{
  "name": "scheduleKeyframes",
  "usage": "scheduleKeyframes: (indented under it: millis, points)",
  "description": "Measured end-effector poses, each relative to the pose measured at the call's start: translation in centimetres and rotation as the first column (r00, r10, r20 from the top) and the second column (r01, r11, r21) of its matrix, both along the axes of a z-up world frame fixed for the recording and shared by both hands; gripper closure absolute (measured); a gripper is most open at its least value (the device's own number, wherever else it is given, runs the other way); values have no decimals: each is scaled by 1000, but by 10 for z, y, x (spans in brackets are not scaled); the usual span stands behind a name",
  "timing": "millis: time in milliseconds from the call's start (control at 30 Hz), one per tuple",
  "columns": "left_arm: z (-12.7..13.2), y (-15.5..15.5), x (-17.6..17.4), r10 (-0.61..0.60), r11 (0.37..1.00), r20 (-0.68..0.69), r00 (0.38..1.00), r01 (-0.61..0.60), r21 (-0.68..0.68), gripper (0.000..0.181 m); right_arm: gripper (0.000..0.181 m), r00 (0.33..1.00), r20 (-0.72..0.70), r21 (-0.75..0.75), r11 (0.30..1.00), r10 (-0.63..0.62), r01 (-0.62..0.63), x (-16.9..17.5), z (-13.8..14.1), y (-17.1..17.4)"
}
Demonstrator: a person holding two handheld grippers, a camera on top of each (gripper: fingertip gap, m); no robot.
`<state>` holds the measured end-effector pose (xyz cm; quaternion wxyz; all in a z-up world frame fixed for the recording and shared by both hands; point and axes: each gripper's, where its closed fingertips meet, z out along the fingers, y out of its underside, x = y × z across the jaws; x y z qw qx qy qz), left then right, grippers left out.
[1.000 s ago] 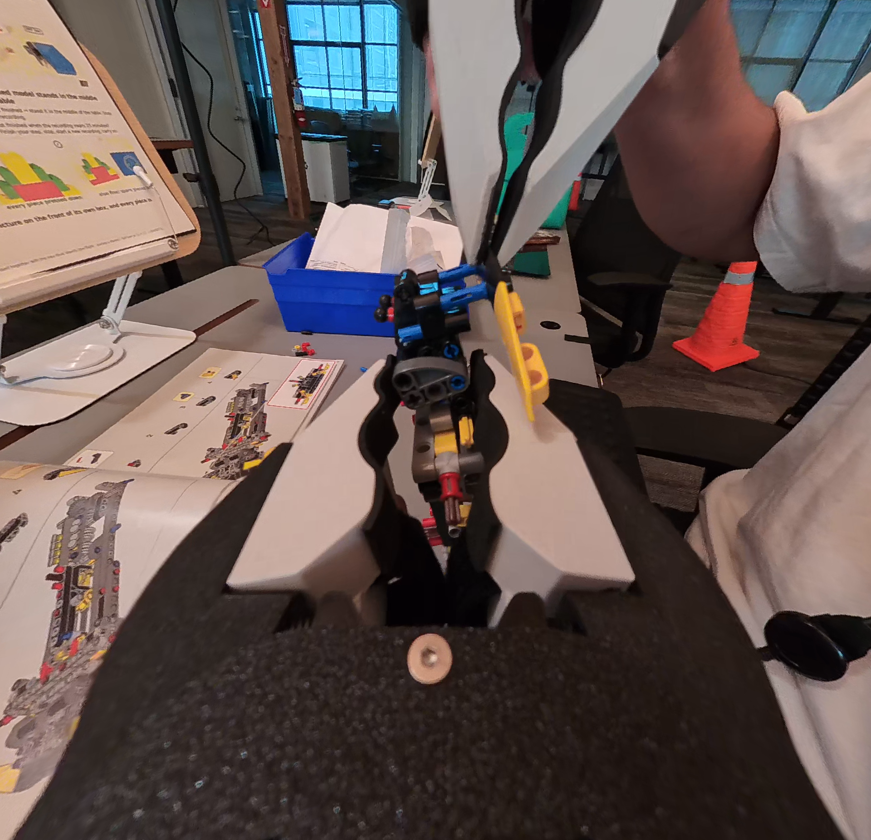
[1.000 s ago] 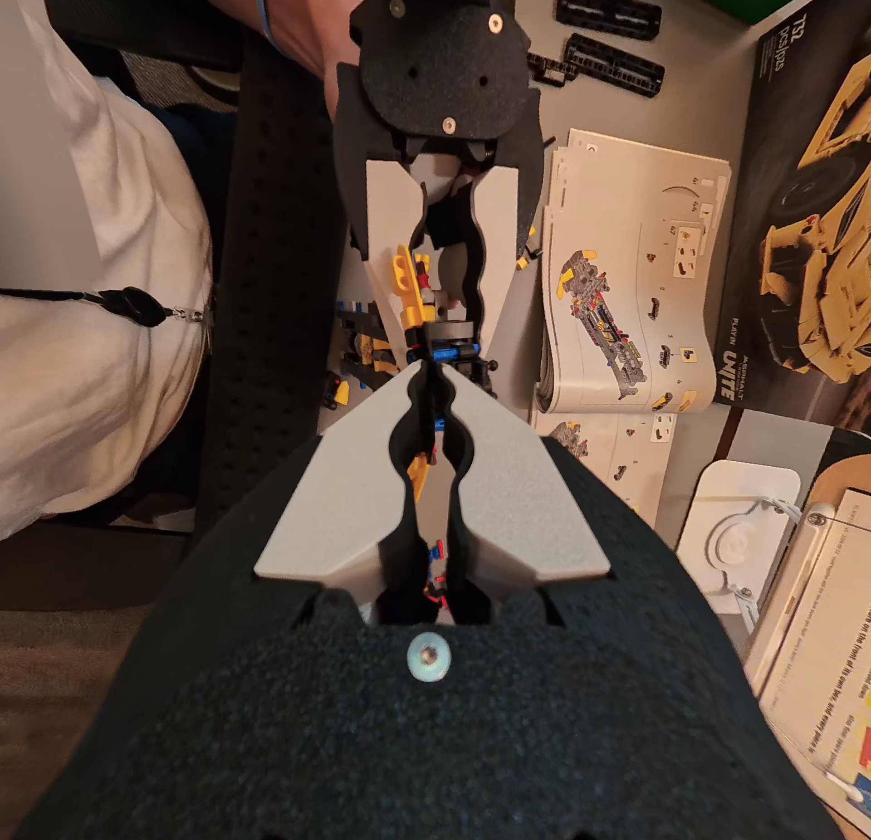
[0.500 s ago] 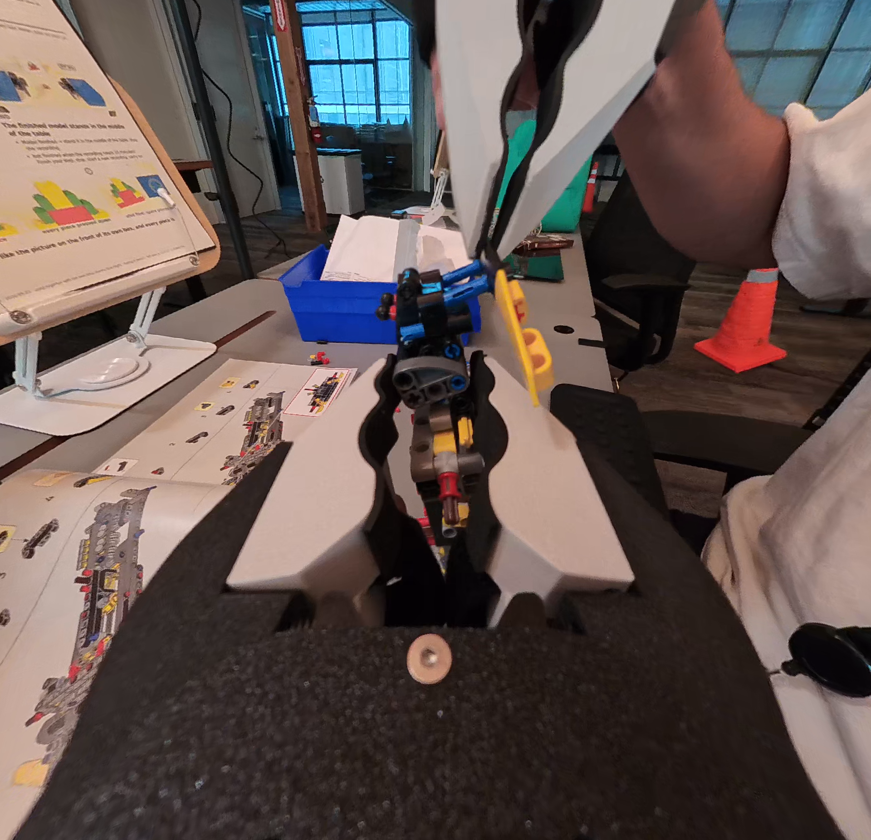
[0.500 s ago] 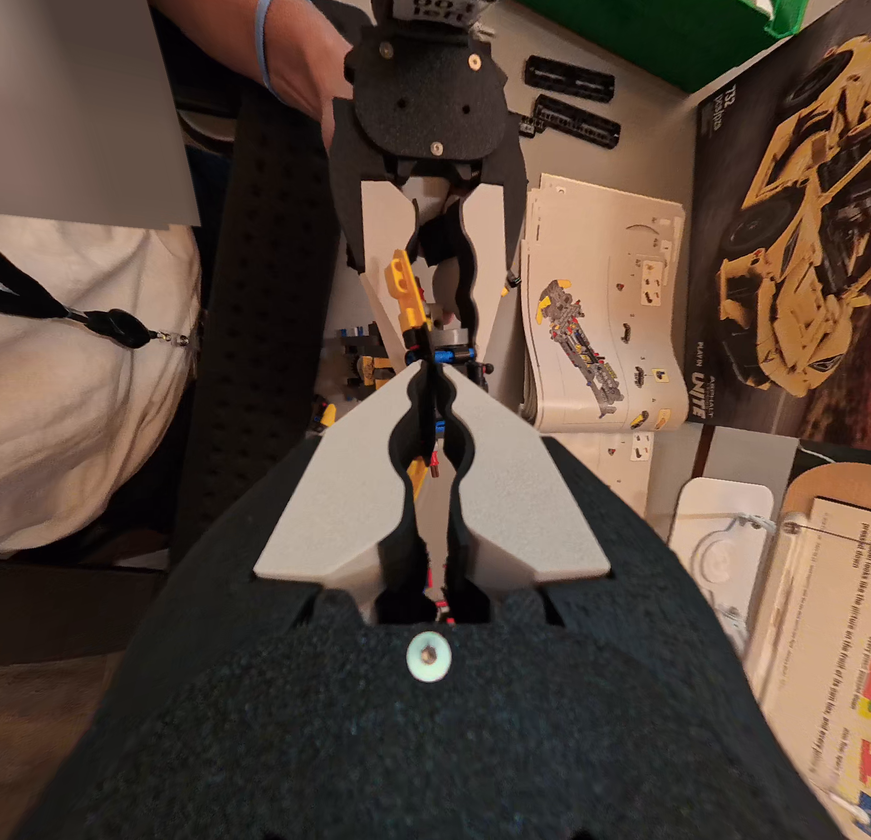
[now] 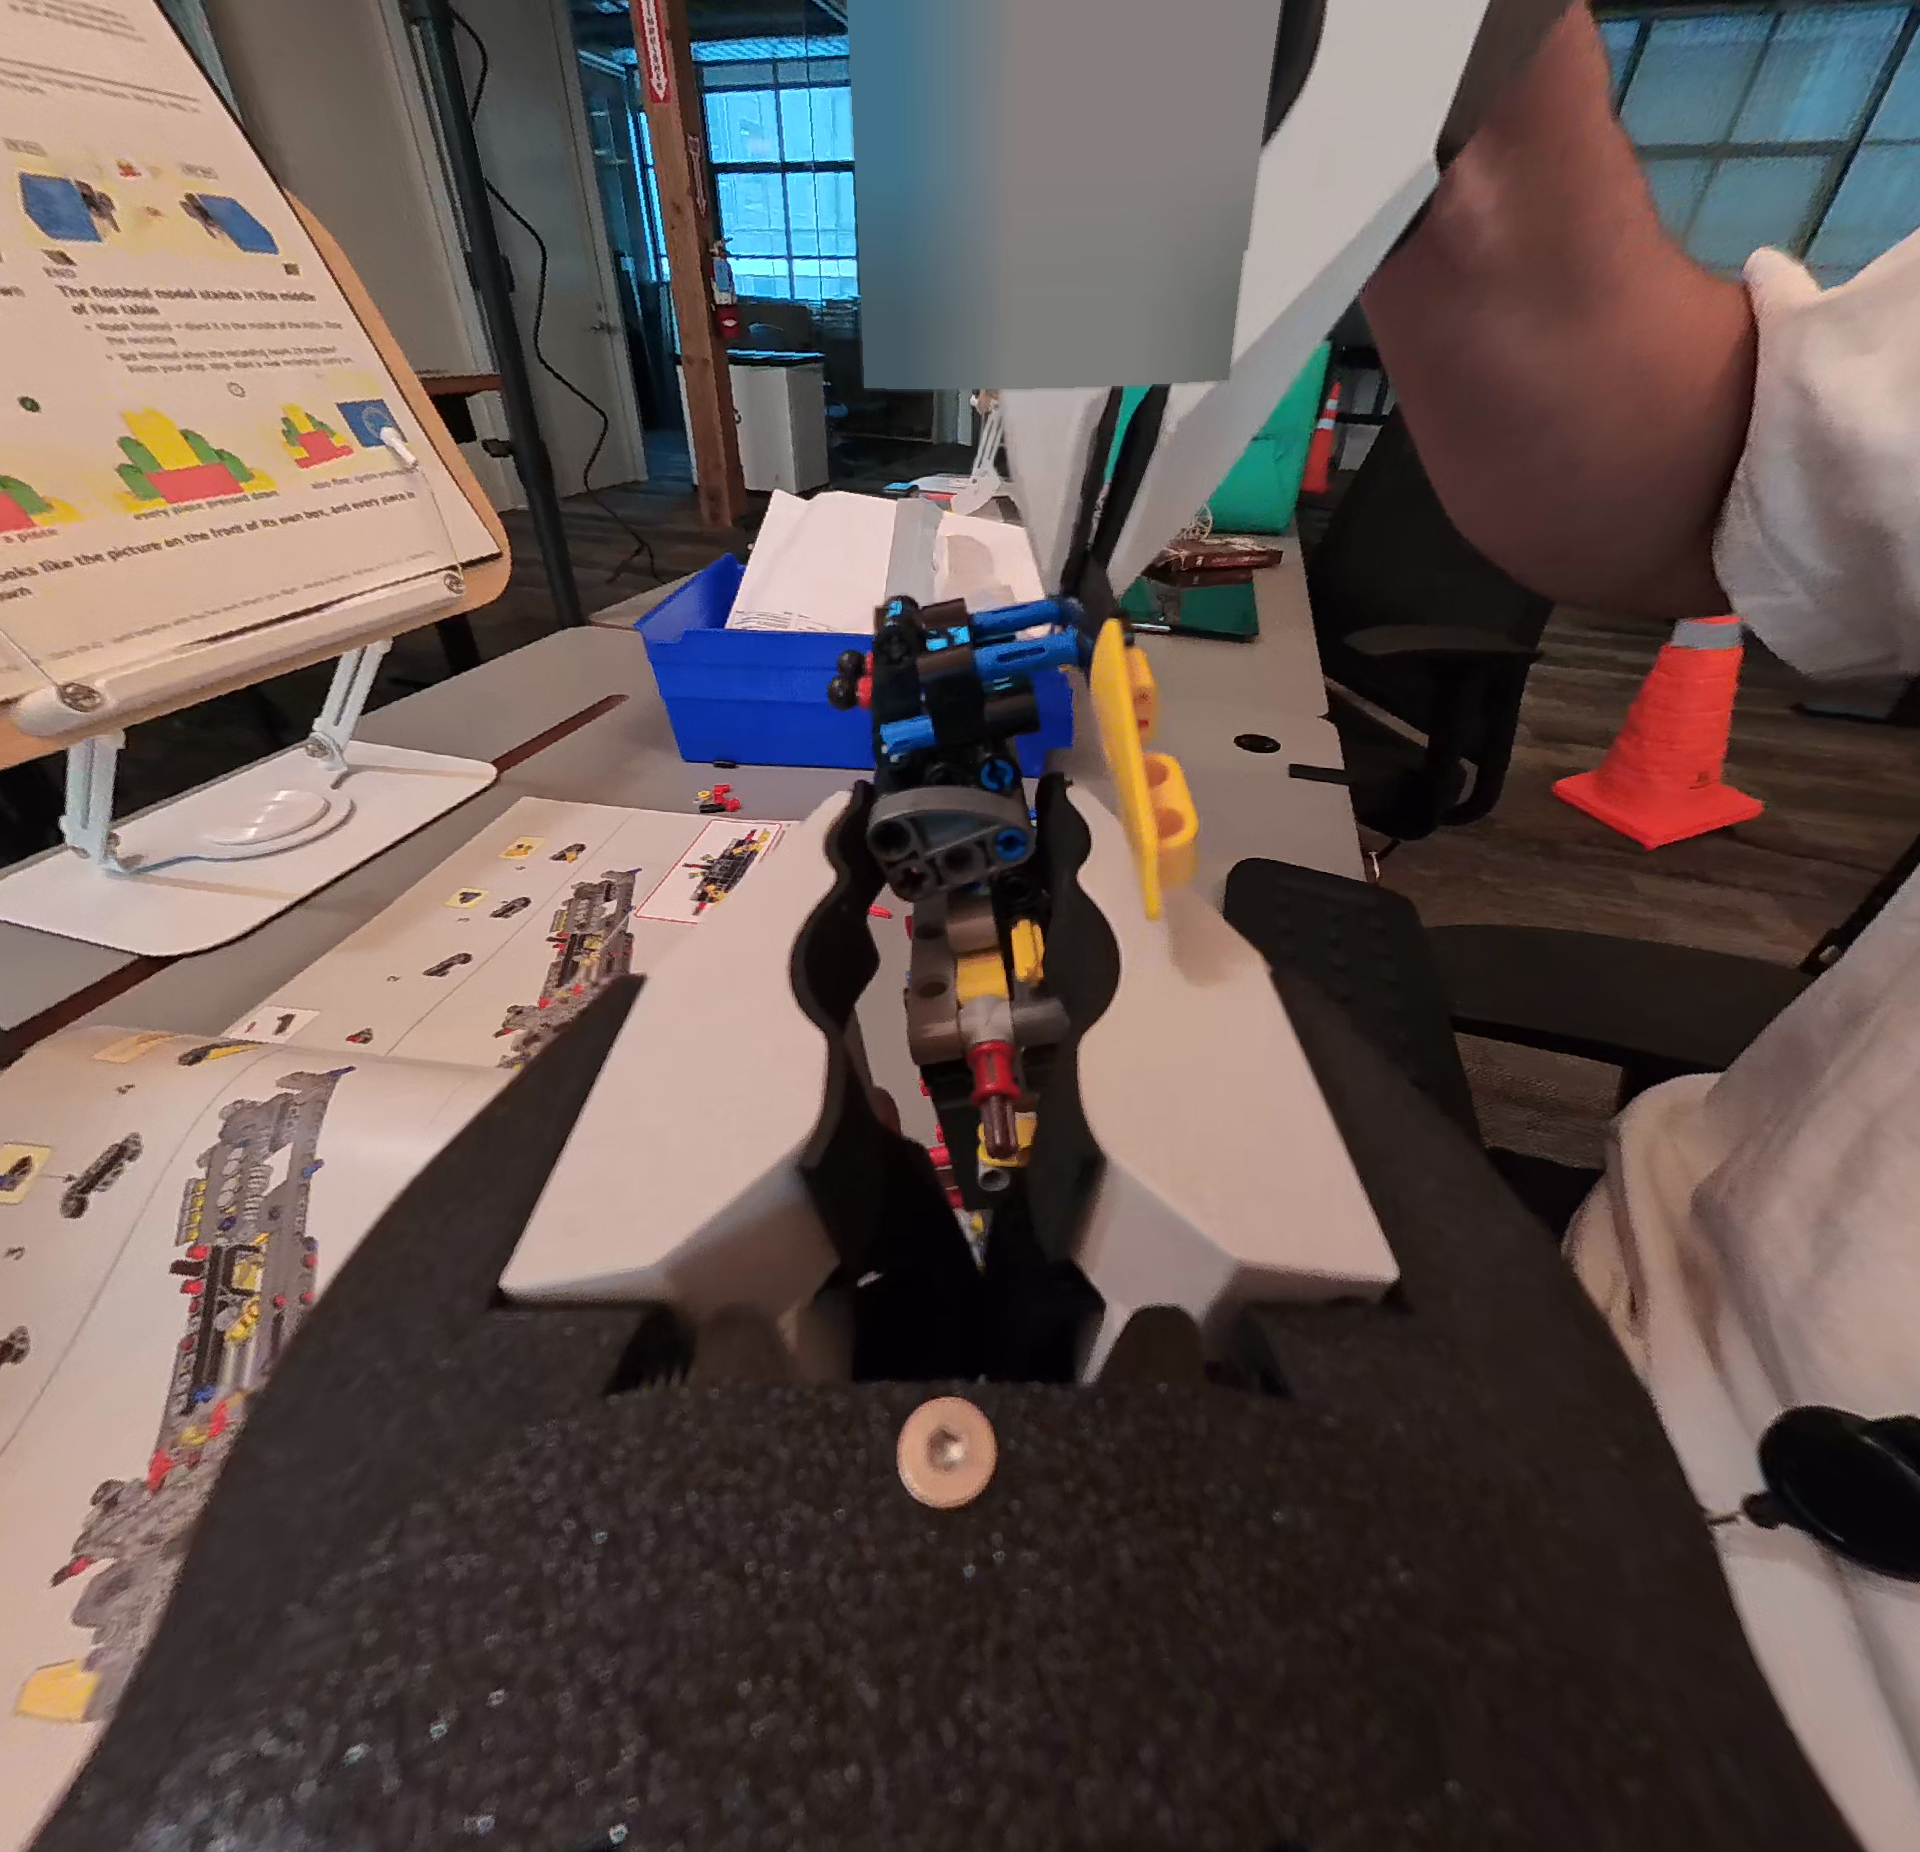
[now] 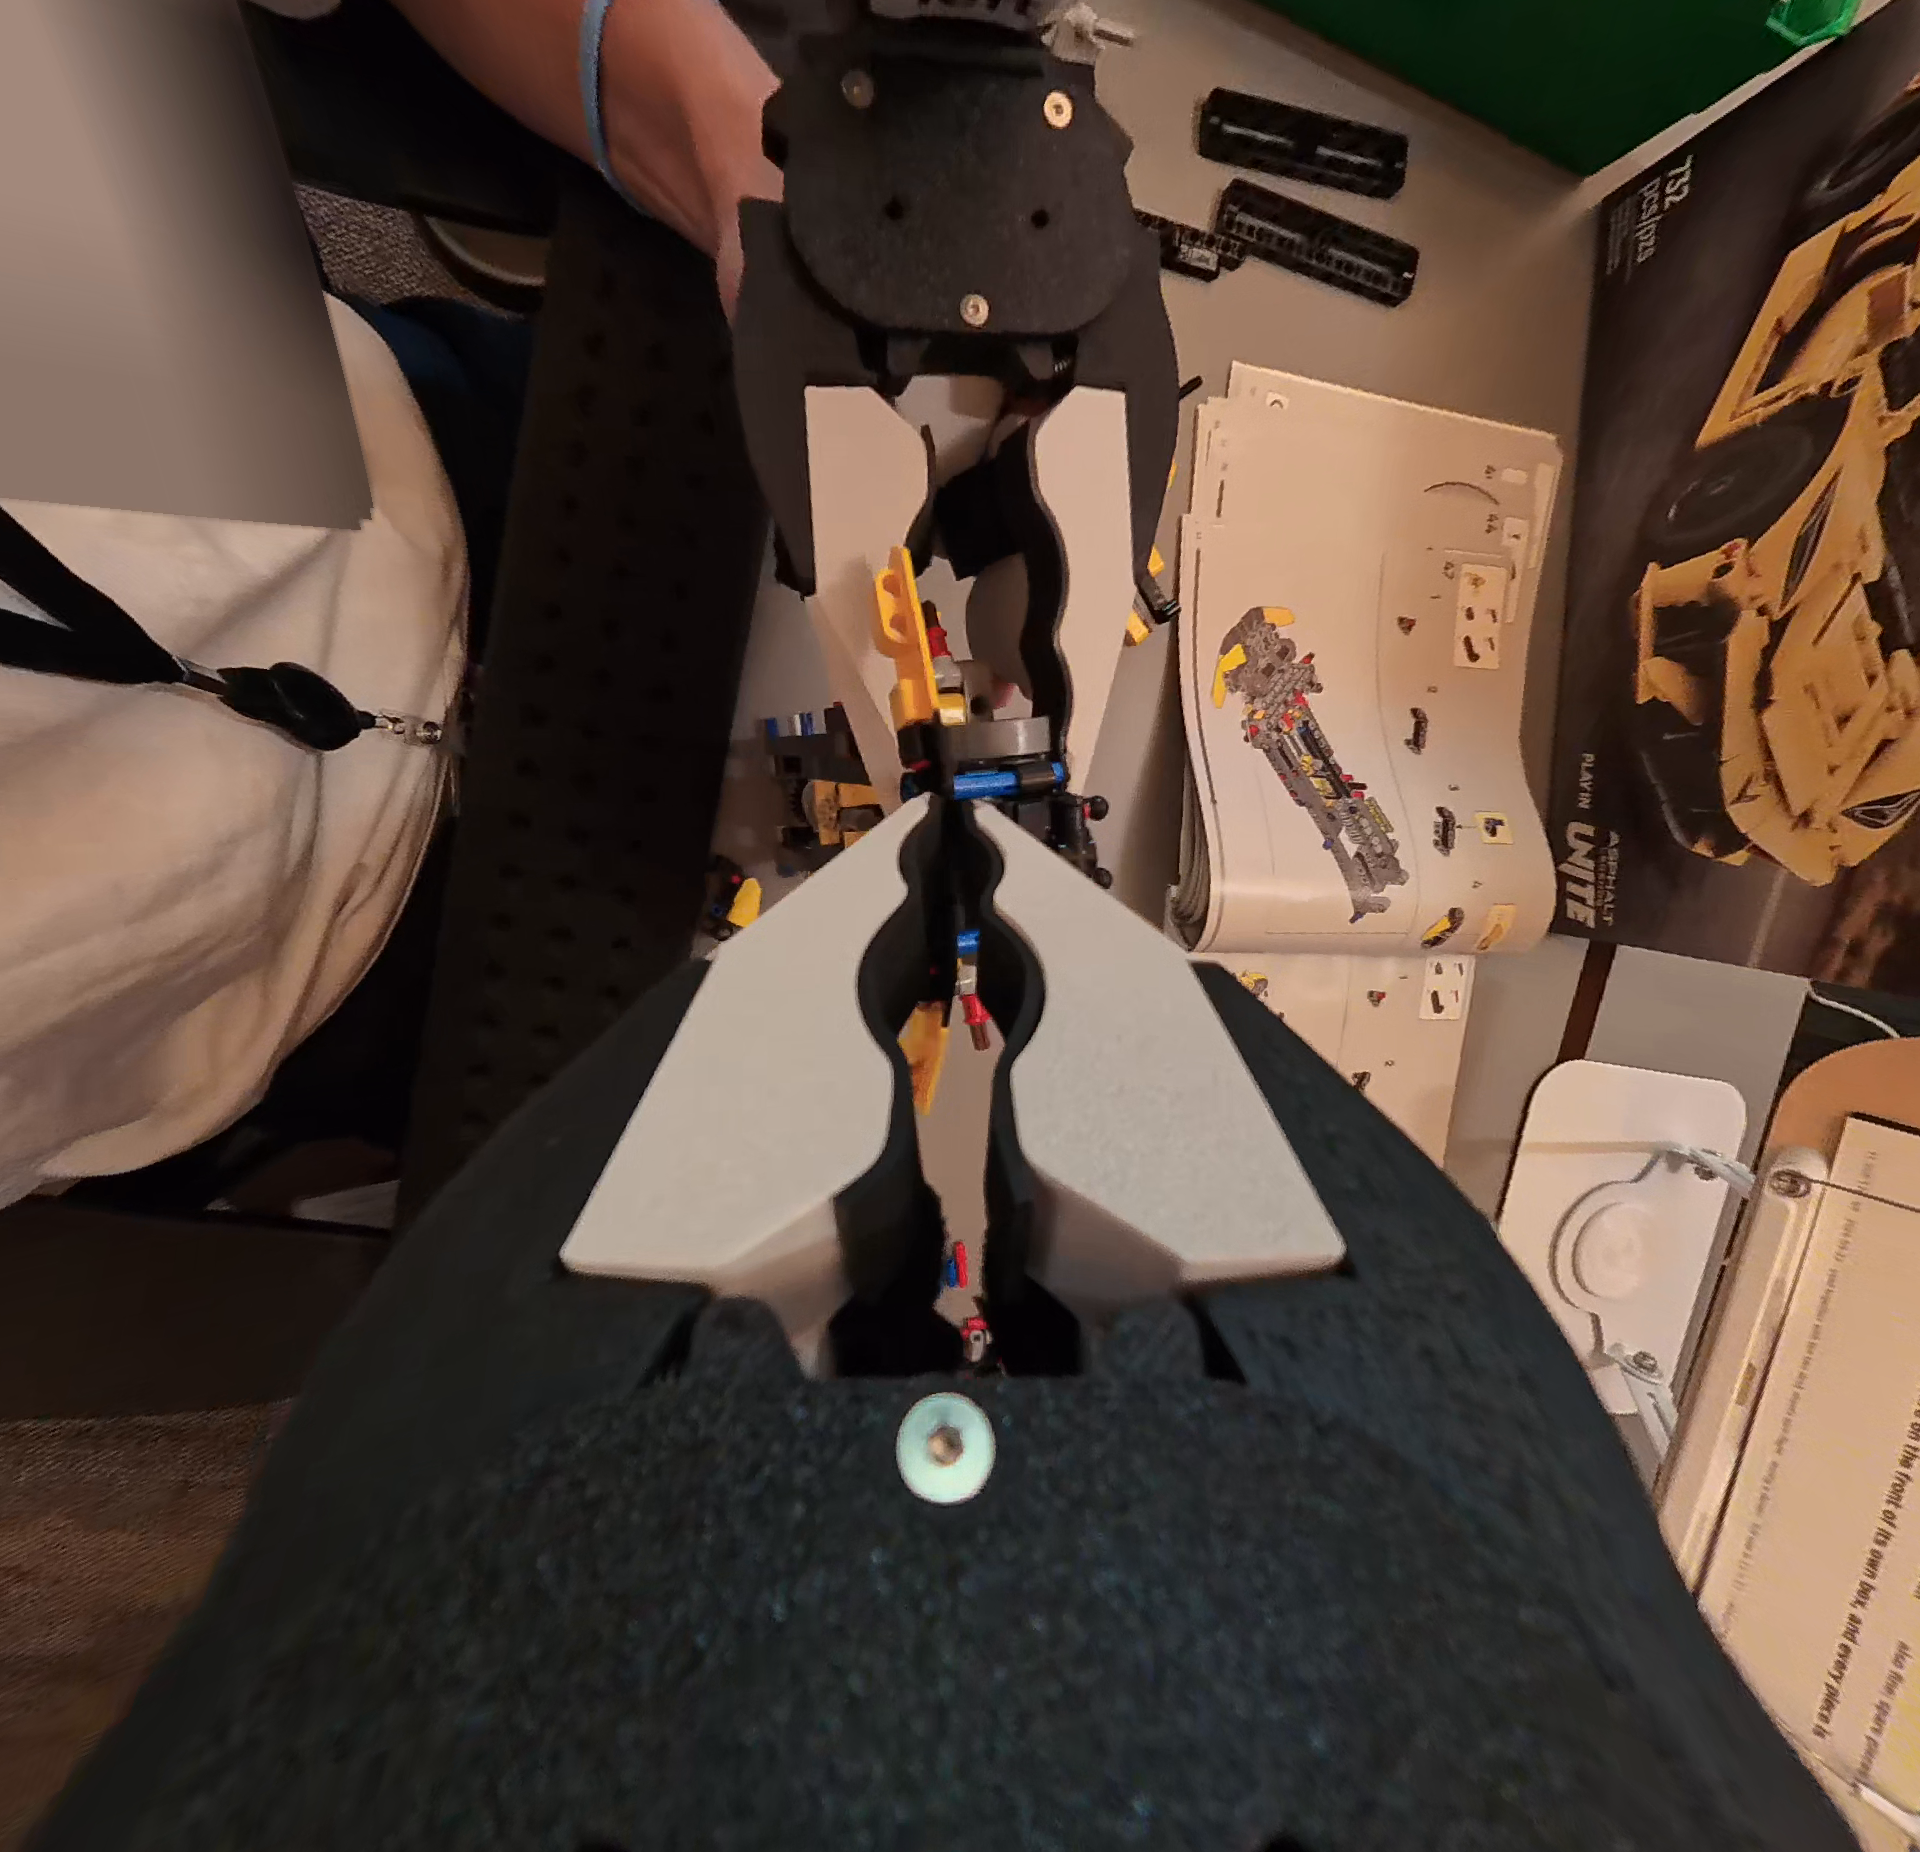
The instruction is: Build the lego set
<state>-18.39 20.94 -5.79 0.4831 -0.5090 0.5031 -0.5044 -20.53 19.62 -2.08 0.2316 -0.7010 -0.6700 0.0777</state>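
My left gripper clamps the lego assembly, its long axis running toward 12 o'clock out past the fingertips. My right gripper comes in from above, jaws narrowed to a slit on the blue pins at the assembly's far end. The yellow panel hangs at 1 o'clock, just beside those tips. The instruction booklet lies at 9 o'clock.
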Motion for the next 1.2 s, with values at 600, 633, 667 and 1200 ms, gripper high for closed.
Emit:
scheduleKeyframes:
  millis: [600, 633, 667, 1200]
  points:
    - [1, -1, -2, -25, 1000, 8, 1000, 25, 12, 153, 162, 996, -92, 53, 998, -13, 18, -2, 2, 8]
    - [1, -2, -1, -29, 1000, 8, 1000, 29, 12, 153, 159, 995, -94, 47, 999, -14, 19, -2, 1, 8]
    - [1, -2, -1, -29, 999, 8, 1000, 29, 13, 153, 157, 996, -91, 40, 999, -16, 20, -2, 1, 8]
    - [2, -13, 0, -64, 995, -14, 998, 65, 69, 153, 146, 989, -72, -204, 969, 126, -138, -5, -7, -5]
